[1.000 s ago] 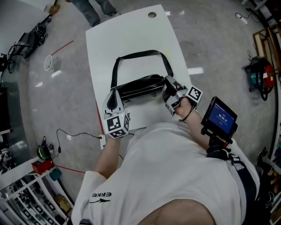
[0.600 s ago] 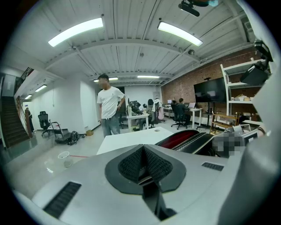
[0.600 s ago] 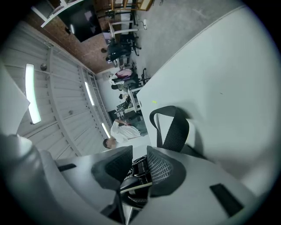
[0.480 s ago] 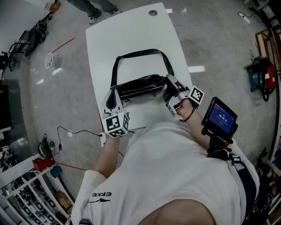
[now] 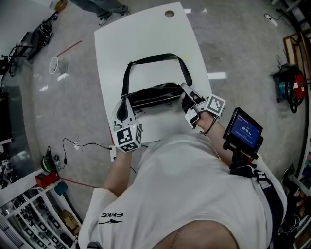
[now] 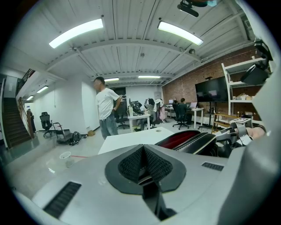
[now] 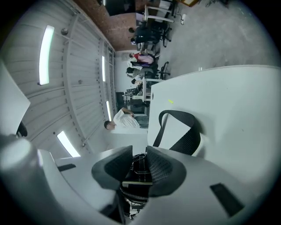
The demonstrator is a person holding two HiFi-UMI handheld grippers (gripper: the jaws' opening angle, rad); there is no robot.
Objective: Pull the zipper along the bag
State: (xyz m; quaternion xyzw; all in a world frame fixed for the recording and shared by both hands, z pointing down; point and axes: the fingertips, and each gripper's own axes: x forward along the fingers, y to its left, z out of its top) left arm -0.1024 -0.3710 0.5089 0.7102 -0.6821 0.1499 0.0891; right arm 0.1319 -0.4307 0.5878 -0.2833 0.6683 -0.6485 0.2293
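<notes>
- The right hand-held gripper (image 7: 138, 153) has its jaws narrowed onto the zipper (image 7: 139, 170). A black bundle with a pale metal bar fills the gap between the two pads.
- The left hand-held gripper (image 6: 142, 151) has its pads pressed together at the tips. A thin dark piece sits low in the slit, apparently an edge of the bag (image 5: 153, 95).
- In the head view, the left hand-held gripper's tip lies at the bag's left end and the right one's tip at the bag's right end. Each marker cube points back toward the person.
- The bag is black and long, and lies crosswise on the near half of the white bench (image 5: 146, 34).
- Its mouth gapes in the left gripper view, showing a red lining (image 6: 182, 137) just to the right of the shut jaws.
- A black strap (image 5: 150, 59) arches flat on the bench from one end of the bag to the other, on the far side of it.
- A small round hole (image 5: 169, 13) sits near the bench's far edge, well apart from the bag.
- A device with a blue screen (image 5: 245, 129) rides on the person's right forearm.
- On the grey floor to the left of the bench stands a white cup (image 5: 55, 65).
- In the left gripper view, another person (image 6: 106, 105) stands beyond the bench's far end.
</notes>
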